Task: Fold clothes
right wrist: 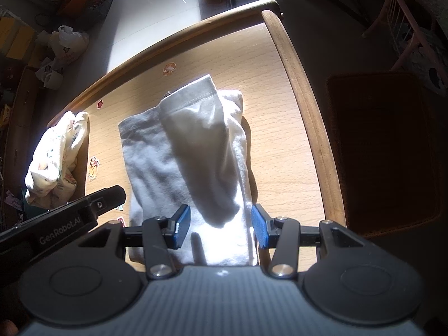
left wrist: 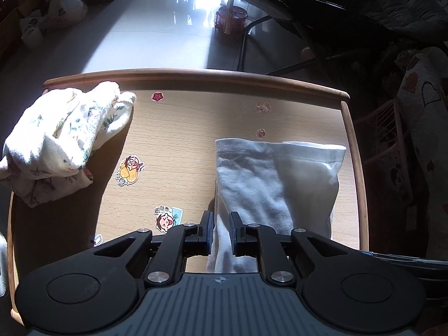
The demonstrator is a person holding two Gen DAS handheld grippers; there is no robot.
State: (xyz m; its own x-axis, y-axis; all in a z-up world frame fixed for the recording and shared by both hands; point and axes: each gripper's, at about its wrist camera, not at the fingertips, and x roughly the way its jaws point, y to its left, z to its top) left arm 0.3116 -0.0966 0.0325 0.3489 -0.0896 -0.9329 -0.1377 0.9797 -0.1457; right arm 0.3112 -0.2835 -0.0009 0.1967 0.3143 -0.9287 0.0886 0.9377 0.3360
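A white garment (left wrist: 268, 179) lies folded lengthwise on the wooden table (left wrist: 196, 128), hem at the far end. My left gripper (left wrist: 221, 229) is nearly shut on its near left edge, cloth pinched between the jaws. In the right wrist view the same garment (right wrist: 190, 154) stretches away from me. My right gripper (right wrist: 219, 225) is open over its near end, with the cloth lying between the blue pads (right wrist: 260, 228), which do not touch it. The left gripper's body (right wrist: 84, 210) shows at the left in that view.
A crumpled floral garment (left wrist: 58, 140) sits at the table's far left corner, also seen in the right wrist view (right wrist: 53, 159). Cartoon stickers (left wrist: 130, 170) dot the tabletop. A raised wooden rim (right wrist: 305, 106) bounds the table. Chairs and clutter stand beyond on the floor.
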